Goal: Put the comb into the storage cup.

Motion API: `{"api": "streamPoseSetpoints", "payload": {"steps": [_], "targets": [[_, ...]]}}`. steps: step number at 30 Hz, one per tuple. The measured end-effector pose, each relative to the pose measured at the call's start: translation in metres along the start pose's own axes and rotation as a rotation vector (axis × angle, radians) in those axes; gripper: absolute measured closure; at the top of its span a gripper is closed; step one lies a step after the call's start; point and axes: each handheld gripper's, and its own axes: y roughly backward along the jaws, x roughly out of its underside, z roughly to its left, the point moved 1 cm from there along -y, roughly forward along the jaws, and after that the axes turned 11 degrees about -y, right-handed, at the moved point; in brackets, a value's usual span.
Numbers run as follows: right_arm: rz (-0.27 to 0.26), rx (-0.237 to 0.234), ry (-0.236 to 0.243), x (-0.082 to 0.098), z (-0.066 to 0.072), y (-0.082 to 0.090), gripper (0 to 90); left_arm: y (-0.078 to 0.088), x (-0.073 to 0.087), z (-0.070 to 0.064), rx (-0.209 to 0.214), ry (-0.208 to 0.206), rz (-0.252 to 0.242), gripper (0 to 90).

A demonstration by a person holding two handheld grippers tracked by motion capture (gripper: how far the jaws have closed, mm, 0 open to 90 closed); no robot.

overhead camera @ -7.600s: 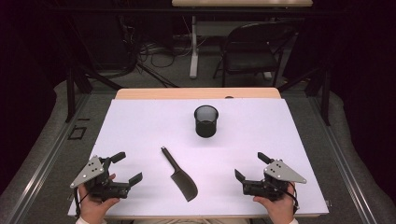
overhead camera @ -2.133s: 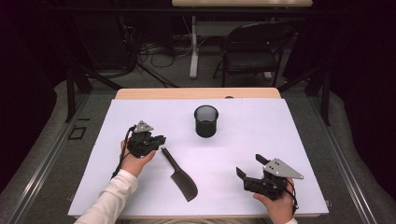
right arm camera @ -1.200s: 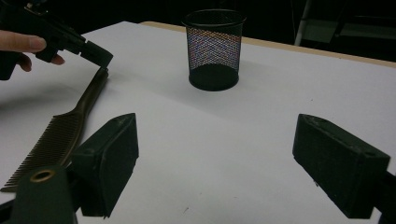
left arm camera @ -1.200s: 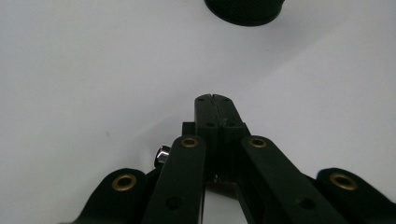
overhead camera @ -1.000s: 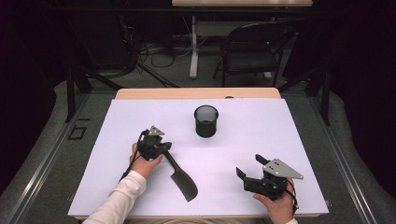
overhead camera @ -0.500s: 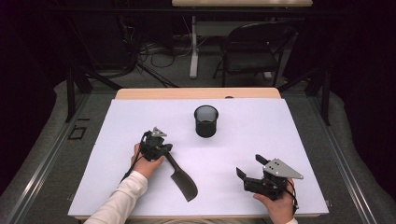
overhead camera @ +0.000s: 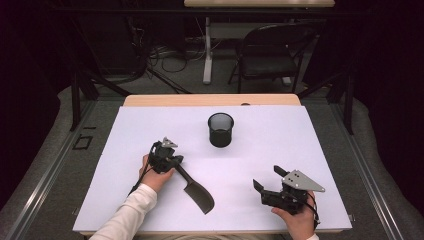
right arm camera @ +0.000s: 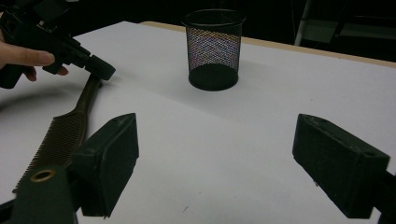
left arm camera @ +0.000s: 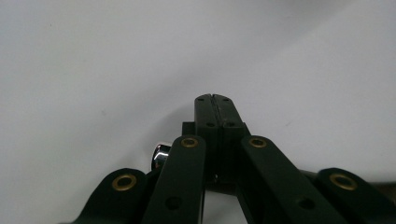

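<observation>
A dark comb (overhead camera: 197, 192) with a narrow handle lies slantwise on the white table sheet (overhead camera: 310, 140), its toothed head (right arm camera: 60, 135) toward the front. My left gripper (overhead camera: 176, 161) is shut, its pads pressed together (left arm camera: 215, 100). Its tip (right arm camera: 102, 69) sits at the far end of the comb's handle. Whether the handle is pinched I cannot tell. A black mesh cup (overhead camera: 221, 130) stands upright behind the comb, empty (right arm camera: 214, 49). At the front right, my right gripper (overhead camera: 267, 177) rests open, with bare sheet between its jaws (right arm camera: 215, 144).
The table's wooden far edge (overhead camera: 210, 100) runs behind the cup. Beyond it stand a black chair (overhead camera: 270, 50) and a table leg with cables on the floor. White sheet lies open between the cup and the right gripper.
The left hand came from the front left corner to the comb's handle end and has stayed there for the last second. The right gripper has not moved.
</observation>
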Motion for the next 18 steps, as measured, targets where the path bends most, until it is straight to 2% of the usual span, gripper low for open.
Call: {"api": "streamPoseSetpoints", "payload": {"steps": [5,6,11,18], "targets": [[-0.001,0.000,0.001,0.000,0.000,0.000,14.4,0.001,0.004,0.001,-0.004,0.011,0.000,90.0],[0.000,0.000,0.003,0.000,0.000,0.000,14.4,0.003,0.004,0.002,0.010,0.006,0.011,90.0],[0.000,-0.001,0.002,0.000,0.000,0.000,14.4,0.004,0.008,0.003,-0.006,0.012,0.008,90.0],[-0.002,0.000,-0.002,0.000,0.000,0.000,14.4,0.007,0.012,0.004,0.007,0.012,0.014,90.0]]}}
